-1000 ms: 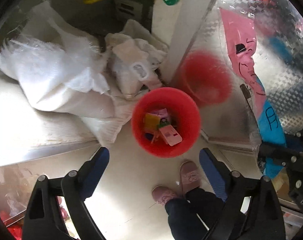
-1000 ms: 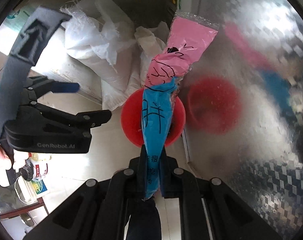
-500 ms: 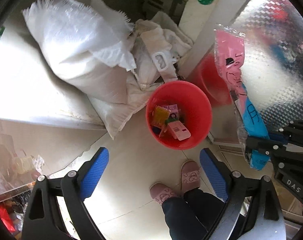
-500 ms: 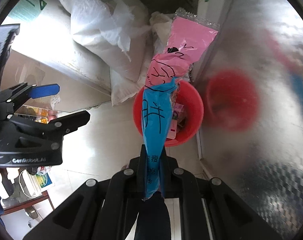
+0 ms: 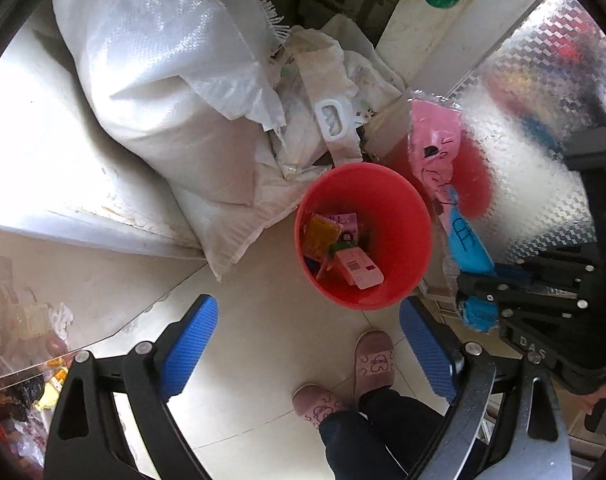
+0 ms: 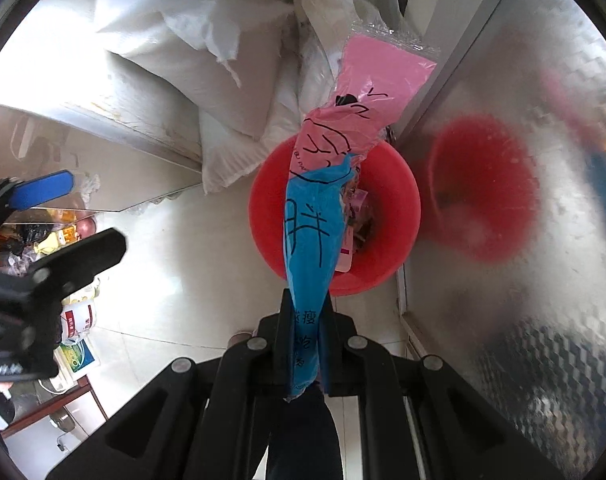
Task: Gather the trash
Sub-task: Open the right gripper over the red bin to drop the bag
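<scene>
Woven white sacks [image 5: 175, 92]: heaped against a steel counter, beyond the tips of both tools; they crowd the bin from behind, so the approach is from above.

Patterned metal panel [image 6: 543, 200]: upright just right of the bin, throwing back a red blur of it.

Red bin [image 5: 363, 236]: on the tiled floor beside the panel, mouth up, ahead of the left tool's fingertips and directly under the right tool's load. Holds a pink carton [image 5: 359, 268], a yellow packet and other scraps.

Pink-and-blue wrapper [image 6: 323, 200]: the trash in hand. Pinched at its blue end, it juts out from the jaws over the bin's mouth, apparently lined up to drop in.

Right gripper [image 6: 303, 332]: clenched on the wrapper, pointing down.

Left gripper [image 5: 307, 344]: jaws spread wide, nothing between them; seemingly idle.

Person's slippers [image 5: 359, 376]: on the floor between the left jaws, near the bin.
</scene>
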Demonstrator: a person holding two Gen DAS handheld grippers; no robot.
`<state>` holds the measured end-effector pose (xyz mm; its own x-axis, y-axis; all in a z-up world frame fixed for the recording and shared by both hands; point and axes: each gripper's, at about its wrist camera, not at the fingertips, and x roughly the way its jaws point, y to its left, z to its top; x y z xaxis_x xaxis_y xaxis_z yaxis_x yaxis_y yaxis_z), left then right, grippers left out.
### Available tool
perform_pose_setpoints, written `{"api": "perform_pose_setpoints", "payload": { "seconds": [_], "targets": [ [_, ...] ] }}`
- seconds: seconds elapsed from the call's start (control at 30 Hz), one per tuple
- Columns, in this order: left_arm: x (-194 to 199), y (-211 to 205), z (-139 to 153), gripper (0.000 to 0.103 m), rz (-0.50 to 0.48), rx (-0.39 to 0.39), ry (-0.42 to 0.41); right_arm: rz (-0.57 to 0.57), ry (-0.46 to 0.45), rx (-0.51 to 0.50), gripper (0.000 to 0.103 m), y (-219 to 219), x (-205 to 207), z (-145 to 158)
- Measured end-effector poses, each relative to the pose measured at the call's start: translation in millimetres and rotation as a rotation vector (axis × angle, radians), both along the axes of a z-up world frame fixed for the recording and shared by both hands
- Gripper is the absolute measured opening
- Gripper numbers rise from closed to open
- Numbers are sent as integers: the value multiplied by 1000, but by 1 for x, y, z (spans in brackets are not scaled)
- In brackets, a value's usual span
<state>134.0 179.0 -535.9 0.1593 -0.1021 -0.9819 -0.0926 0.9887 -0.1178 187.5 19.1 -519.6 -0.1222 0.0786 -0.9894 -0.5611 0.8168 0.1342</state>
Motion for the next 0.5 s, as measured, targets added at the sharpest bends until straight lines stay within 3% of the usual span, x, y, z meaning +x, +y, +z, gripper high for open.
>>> {"api": "perform_pose_setpoints", "payload": {
  "seconds": [0.2, 0.3, 0.47, 0.5],
  "targets": [
    [2, 3, -5, 91, 1, 5, 11, -2, 14, -28, 9, 3, 4, -12],
    [2, 3, -7, 91, -3, 9, 14, -1, 37, -42, 15, 3, 5, -13],
    [1, 1, -5, 91, -21, 24, 12, -24, 52, -44, 52, 0, 6, -17],
    [0, 0, -5, 91, -23, 27, 9, -33, 49, -40, 53, -2, 6, -16]
  ]
}}
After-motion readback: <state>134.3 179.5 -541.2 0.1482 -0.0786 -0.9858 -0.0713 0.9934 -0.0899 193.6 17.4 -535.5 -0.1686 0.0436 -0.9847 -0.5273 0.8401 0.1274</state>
